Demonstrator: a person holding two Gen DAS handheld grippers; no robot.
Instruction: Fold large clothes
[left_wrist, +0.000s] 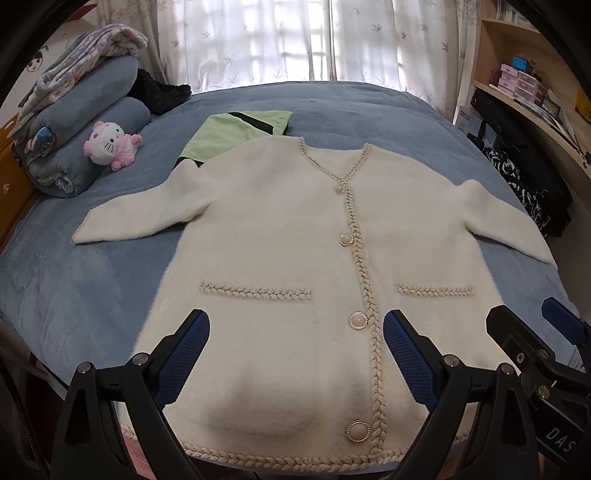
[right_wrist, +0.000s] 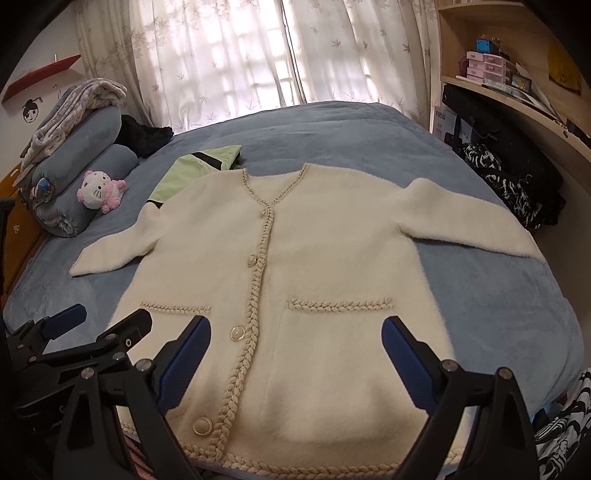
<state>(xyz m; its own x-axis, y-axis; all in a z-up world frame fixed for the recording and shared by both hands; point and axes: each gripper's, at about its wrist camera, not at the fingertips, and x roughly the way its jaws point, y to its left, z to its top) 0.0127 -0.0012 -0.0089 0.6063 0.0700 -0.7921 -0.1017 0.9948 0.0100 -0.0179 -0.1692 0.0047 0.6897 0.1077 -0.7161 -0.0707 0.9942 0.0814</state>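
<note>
While both sets of fingers hang open and empty above its braided hem, the fluffy cream buttoned cardigan (left_wrist: 280, 236) lies flat on the blue bed (left_wrist: 92, 280), collar far; left gripper (left_wrist: 295, 358) nearer the button line, right gripper (right_wrist: 295, 358) over the pocket

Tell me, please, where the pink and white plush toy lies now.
In both wrist views the plush toy lies on the blue bed at the far left, leaning against the rolled blue blankets, left of the green garment.
</note>
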